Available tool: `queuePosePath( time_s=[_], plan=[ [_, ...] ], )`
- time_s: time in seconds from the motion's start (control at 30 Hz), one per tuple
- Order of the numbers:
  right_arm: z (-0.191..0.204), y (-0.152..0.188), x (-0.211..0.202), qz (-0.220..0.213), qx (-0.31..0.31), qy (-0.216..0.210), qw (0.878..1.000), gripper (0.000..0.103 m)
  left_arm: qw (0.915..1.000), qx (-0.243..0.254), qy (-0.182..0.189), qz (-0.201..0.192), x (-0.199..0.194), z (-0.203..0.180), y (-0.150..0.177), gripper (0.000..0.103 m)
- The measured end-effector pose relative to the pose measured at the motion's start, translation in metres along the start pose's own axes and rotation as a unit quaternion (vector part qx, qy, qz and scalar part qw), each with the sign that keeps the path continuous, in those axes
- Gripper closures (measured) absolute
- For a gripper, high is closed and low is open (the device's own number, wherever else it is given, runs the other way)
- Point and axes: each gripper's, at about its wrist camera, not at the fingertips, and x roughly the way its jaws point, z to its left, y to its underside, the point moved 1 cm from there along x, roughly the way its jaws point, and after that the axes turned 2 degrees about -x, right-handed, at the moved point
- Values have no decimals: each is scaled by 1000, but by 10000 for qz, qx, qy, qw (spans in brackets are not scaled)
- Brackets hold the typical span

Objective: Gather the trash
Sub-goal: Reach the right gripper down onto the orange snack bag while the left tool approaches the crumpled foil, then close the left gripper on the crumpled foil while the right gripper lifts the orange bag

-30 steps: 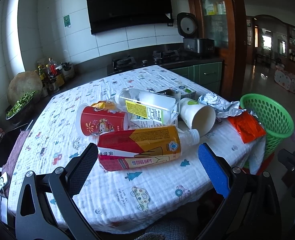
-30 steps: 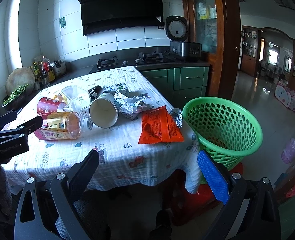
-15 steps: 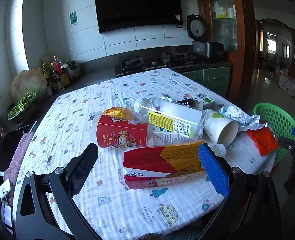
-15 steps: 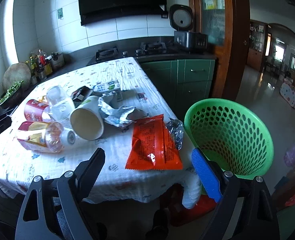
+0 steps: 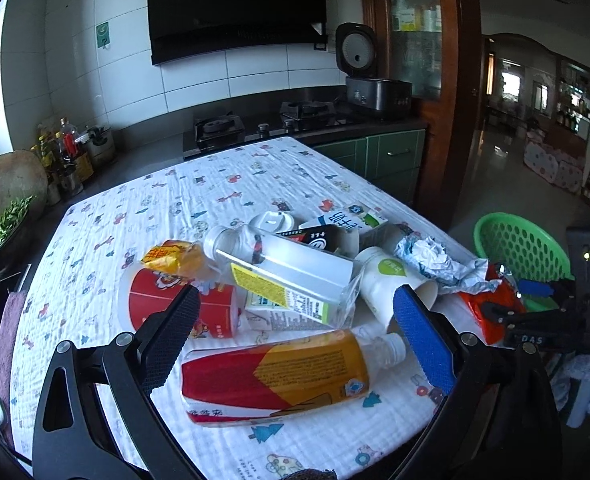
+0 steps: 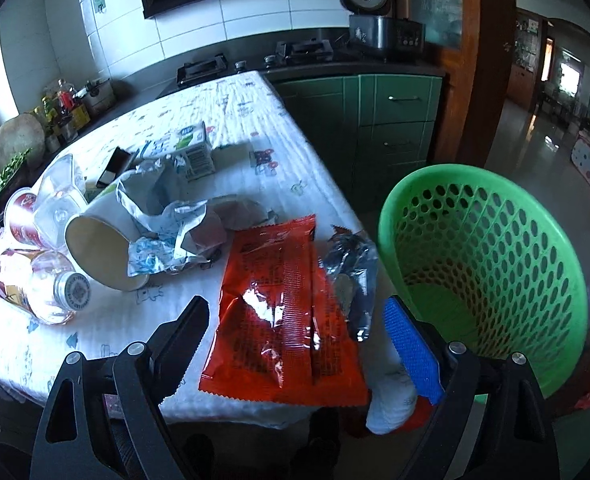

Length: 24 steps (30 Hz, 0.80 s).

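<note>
Jaws of the right gripper [image 6: 295, 334] stand spread on either side of the near end of the red snack bag [image 6: 283, 316], pads clear of it; they narrowed partway within the past second, then held. Jaws of the left gripper [image 5: 295, 328] also stand spread, above the orange-and-red drink bottle [image 5: 275, 376], without touching it.

We find the trash heaped at the near right corner of the tabletop [image 5: 223, 188], which carries a white cloth printed with small cartoons. The bottle lies on its side, capped, with Chinese characters on its label that we cannot read. Behind it lie a red paper cup [image 5: 199, 312], a clear square bottle [image 5: 283, 264] with a yellow label in print too small to make out, a white paper cup [image 5: 391, 280] with a green mark, and crumpled foil wrapping [image 5: 439, 260]. A milk carton [image 5: 351, 220] at the back bears blue Chinese characters.

The snack bag lies flat at the tabletop edge, its black print illegible, a silver wrapper [image 6: 355, 272] touching its right side. The green basket [image 6: 495, 248] stands just beyond that corner.

The right gripper's body, marked "DAS", is cut off by the left view's right edge.
</note>
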Motion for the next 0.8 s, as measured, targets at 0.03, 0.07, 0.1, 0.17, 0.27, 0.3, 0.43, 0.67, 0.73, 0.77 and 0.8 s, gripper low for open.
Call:
queuePosePath(
  time_s=[0.03, 0.07, 0.1, 0.17, 0.27, 0.3, 0.43, 0.67, 0.73, 0.77, 0.8],
  plan=[
    [2, 0, 3, 13, -35, 18, 10000, 16, 10000, 17, 31, 5, 2, -3, -2, 8],
    [4, 0, 6, 29, -74, 31, 10000, 16, 10000, 36, 57, 14, 5, -5, -4, 8],
    [7, 0, 9, 60, -132, 69, 9999, 16, 9999, 48, 92, 31, 8, -8, -7, 8],
    [10, 0, 14, 107, -185, 127, 9997, 16, 9997, 65, 216, 87, 13, -13, -10, 8],
    [12, 0, 18, 144, -195, 210, 9995, 16, 9990, 131, 388, 189, 22, -21, -12, 9],
    [12, 0, 19, 152, -204, 247, 9994, 17, 9986, 132, 450, 238, 25, -23, -13, 9],
    [15, 2, 19, 200, -218, 356, 9989, 28, 9969, 93, 679, 397, 34, -29, -17, 13],
    [15, 9, 6, 55, -113, 355, 9993, 34, 9931, 255, 949, 635, 52, -47, -20, 16],
    [13, 12, 2, -33, -63, 314, 9995, 35, 9909, 344, 1062, 757, 61, -58, -20, 19],
    [12, 13, -1, -72, -46, 274, 9996, 36, 9895, 366, 1134, 818, 66, -63, -21, 21],
    [12, 13, -3, -102, -46, 274, 9996, 36, 9883, 368, 1192, 883, 72, -68, -22, 22]
  ],
)
